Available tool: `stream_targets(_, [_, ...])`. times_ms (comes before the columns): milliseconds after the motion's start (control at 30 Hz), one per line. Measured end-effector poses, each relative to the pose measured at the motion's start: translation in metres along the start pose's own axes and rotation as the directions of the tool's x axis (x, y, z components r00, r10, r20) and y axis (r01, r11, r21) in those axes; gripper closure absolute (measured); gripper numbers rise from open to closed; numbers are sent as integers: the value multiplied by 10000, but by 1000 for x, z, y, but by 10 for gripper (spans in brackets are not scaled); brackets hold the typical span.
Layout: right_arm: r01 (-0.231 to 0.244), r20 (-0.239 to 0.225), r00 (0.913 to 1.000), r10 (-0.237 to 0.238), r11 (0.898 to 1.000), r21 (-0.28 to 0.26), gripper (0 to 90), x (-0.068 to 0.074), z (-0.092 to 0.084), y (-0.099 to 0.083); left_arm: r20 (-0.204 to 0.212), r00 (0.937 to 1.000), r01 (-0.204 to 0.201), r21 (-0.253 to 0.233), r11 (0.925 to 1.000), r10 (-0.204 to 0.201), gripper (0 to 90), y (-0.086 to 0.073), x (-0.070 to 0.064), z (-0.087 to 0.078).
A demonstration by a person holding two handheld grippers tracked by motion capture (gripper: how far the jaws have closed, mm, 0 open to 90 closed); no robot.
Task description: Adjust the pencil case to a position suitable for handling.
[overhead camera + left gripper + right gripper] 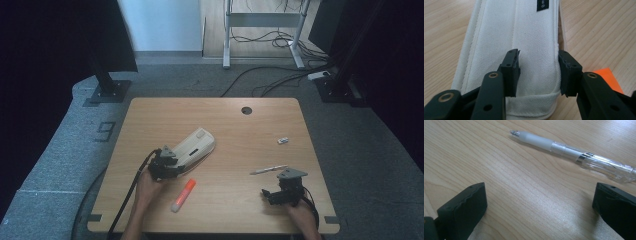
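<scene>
A white cloth pencil case (195, 146) lies slantwise on the wooden table (225, 125), left of the middle. My left gripper (172, 161) is at its near end. In the left gripper view the jaws straddle part of the case (524, 32): the left gripper (539, 56) has one pad on top of the cloth and the other against the case's side seam. The cloth between them lies flat, not pinched. My right gripper (270, 195) stands open near the front right, low over bare wood. A clear pen (574, 153) lies just beyond the right gripper (539, 197).
An orange marker (183, 195) lies near the front edge, right of my left hand, and its end shows beside the jaw (607, 77). The pen (269, 170) rests above my right gripper. A small white eraser (283, 140) sits farther right. A cable hole (246, 110) is at the back.
</scene>
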State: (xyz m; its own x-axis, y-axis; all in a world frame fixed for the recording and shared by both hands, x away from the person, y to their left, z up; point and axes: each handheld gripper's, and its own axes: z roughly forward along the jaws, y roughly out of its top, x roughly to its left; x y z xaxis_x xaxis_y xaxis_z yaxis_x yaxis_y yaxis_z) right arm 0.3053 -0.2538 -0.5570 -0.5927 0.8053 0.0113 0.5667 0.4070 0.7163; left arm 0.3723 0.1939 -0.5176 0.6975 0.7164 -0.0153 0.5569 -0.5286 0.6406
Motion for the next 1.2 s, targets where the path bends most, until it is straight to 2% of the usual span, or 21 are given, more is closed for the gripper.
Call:
stream_targets(100, [0,4,10000,0,10000,0,0,0,0,0,-19,10000,22,-29,10000,-22,616,0,-1,-3])
stream_targets(300, [-1,3,10000,1,10000,-1,0,0,0,0,117,9991,409,-152,9990,-407,680,1,2,-10])
stream_targets(500, [-1,3,10000,1,10000,0,0,0,0,0,362,9968,727,-558,9958,-708,722,2,6,-17])
stream_targets(667, [-1,4,10000,1,10000,1,0,0,0,0,671,9933,1008,-1078,9890,-939,752,2,9,-27])
stream_targets(967, [2,0,10000,-2,10000,2,0,0,0,0,1068,9866,1385,-1457,9796,-1236,761,1,14,-35])
stream_targets(1000, [1,0,10000,-1,10000,3,0,0,0,0,1187,9833,1556,-1573,9752,-1378,762,1,16,-36])
stream_targets(1100, [-2,2,10000,2,10000,3,0,0,0,0,1372,9778,1807,-1710,9686,-1582,763,0,20,-38])
stream_targets(1200, [-4,1,10000,4,10000,3,0,0,0,0,1467,9753,1898,-1737,9663,-1652,764,-1,21,-39])
